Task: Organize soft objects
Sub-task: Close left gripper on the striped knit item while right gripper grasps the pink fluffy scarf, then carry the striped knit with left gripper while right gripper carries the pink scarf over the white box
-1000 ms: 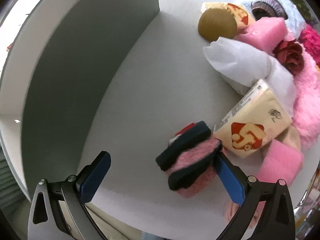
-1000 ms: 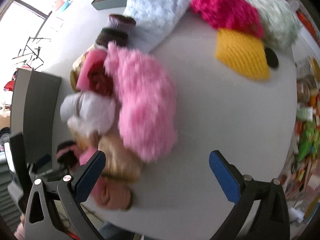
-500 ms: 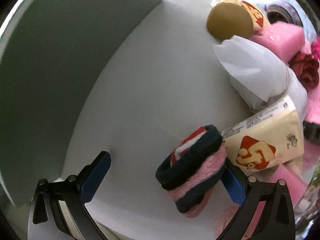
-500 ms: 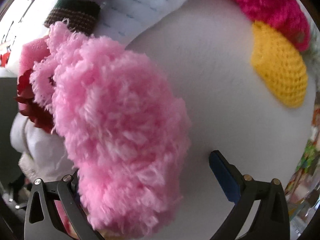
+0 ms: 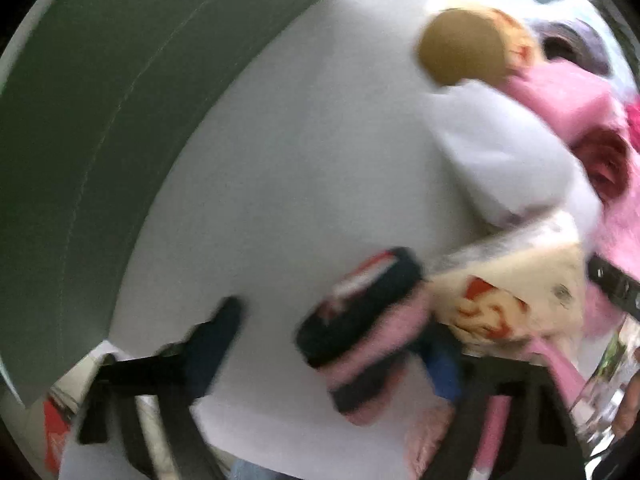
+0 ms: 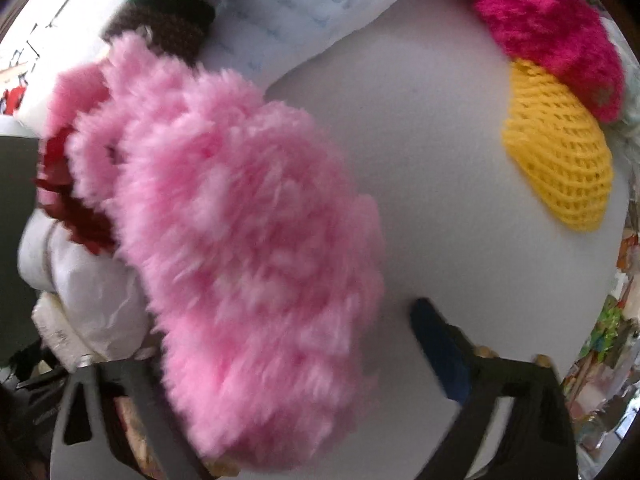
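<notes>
- Left wrist view, blurred: left gripper [image 5: 334, 344] jaws have just been closing, half-wide; striped band [image 5: 362, 330] between them, against the right finger, clear of the left; long axis slants up-left.
- Right gripper [image 6: 280, 344] jaws have just been closing; left finger hidden behind pink fluff [image 6: 248, 248]; grip cannot be told.
- Fluff lies on the table [image 6: 432, 160].

1. A pale grey counter [image 6: 440, 160] fills both views.
2. A dark green upright panel [image 5: 100, 120] stands on the counter in the left wrist view.
3. Bright daylight [image 6: 36, 40] glares beyond the counter's far edge in the right wrist view.
</notes>
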`<state>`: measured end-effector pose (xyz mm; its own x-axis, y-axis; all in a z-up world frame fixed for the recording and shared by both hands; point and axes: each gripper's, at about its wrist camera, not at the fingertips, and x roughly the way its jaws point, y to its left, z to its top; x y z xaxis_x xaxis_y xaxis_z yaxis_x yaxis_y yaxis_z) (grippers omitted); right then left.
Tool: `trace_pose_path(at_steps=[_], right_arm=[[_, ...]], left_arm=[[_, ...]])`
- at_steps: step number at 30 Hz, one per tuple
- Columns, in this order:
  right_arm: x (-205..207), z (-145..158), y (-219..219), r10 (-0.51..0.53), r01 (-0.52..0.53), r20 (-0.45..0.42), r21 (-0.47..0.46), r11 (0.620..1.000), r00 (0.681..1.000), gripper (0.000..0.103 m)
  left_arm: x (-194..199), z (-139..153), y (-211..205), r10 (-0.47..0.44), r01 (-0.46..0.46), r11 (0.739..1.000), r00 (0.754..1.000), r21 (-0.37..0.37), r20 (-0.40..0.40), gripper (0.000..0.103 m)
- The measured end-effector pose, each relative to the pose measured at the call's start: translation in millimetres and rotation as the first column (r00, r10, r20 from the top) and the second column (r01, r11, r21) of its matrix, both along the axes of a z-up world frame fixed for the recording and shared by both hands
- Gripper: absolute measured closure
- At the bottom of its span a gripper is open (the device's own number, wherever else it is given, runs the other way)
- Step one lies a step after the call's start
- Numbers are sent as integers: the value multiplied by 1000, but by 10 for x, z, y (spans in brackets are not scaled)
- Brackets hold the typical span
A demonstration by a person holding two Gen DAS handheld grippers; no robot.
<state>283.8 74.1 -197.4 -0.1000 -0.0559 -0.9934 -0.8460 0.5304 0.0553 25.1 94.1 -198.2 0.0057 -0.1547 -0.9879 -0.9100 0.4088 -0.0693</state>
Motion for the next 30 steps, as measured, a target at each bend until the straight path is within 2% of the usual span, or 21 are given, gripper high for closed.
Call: trace_pose_path(at_steps=[1, 2, 4, 9, 16, 20, 25, 30], right_arm=[[9, 45, 6, 10, -10, -7, 19, 1000, 1000, 54], [24, 81, 6, 12, -11, -25, 35, 999, 1000, 61], [78, 147, -26, -17, 20, -62, 50, 999, 998, 65], [72, 397, -228, -26, 37, -96, 106, 994, 995, 65], [286, 634, -678, -52, 76, -158, 153, 985, 986, 65], [324, 707, -904, -90, 122, -182, 171, 978, 979, 65], [217, 750, -1223, -94, 134, -194, 199, 971, 976, 64], [109, 838, -1292, -65, 117, -217, 232, 966, 974, 64]], left_arm=[[35, 37, -22, -26, 26, 1000, 999, -1, 19, 56], [65, 70, -44, -49, 49, 999, 998, -4, 28, 68], [84, 143, -81, -92, 92, 995, 996, 25, 0, 75], [-45, 356, -187, -132, 131, 990, 991, 52, 9, 75], [-216, 689, -433, -176, 174, 980, 984, 99, 16, 75], [-278, 976, -529, -200, 194, 972, 979, 130, 37, 75], [-257, 1298, -723, -264, 250, 946, 964, 207, 39, 75], [-257, 1665, -735, -322, 304, 907, 947, 292, 13, 75]])
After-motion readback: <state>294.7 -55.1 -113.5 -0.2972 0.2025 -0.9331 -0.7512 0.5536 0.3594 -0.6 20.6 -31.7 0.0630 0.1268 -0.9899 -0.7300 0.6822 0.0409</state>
